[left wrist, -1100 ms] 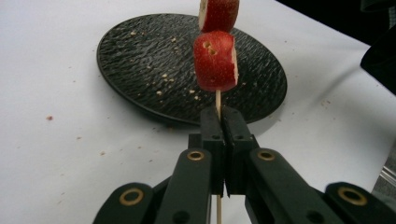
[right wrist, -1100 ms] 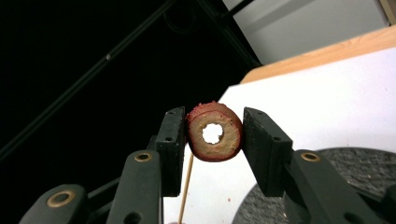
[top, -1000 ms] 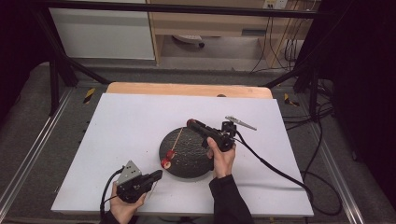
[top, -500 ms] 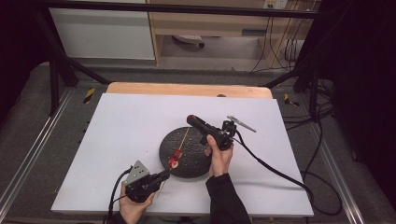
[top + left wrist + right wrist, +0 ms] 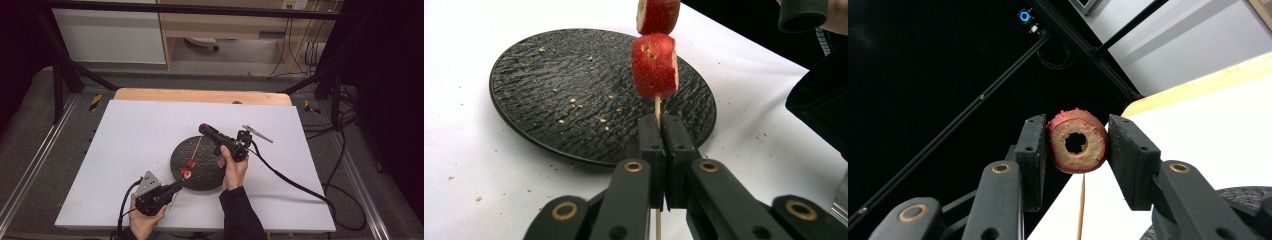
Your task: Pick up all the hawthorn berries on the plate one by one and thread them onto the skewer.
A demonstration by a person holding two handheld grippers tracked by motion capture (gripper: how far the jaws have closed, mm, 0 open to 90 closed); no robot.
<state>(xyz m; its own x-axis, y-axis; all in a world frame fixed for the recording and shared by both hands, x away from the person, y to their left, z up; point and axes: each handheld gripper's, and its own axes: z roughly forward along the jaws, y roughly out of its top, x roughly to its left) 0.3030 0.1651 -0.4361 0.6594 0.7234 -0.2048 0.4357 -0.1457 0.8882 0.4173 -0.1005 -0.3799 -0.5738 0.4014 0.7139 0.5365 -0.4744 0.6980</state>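
**Threading fruit rings onto a skewer**

We hold the wooden skewer [image 5: 657, 107] near its lower end with the left gripper [image 5: 663, 131], its jaws pressed together on the thin stick, at the lower middle of the left gripper view. That low grip leaves the length above free, and two red fruit pieces [image 5: 654, 65] already sit on it at the top centre of the frame, over the black slate plate [image 5: 549, 100] — so loose crumbs fall on the plate and not the white table [image 5: 140, 135].

In the right gripper view our right gripper [image 5: 1077, 145] pinches a third red ring [image 5: 1077, 141] by its sides at centre frame. Its bored hole faces the camera and stays uncovered, and the skewer's tip [image 5: 1081, 210] shows just below it. We judge the ring is held this way so the hole can be lined up with the tip; it is not yet threaded.

In the high view the skewer runs slanted across the plate, centre frame, between both grippers.
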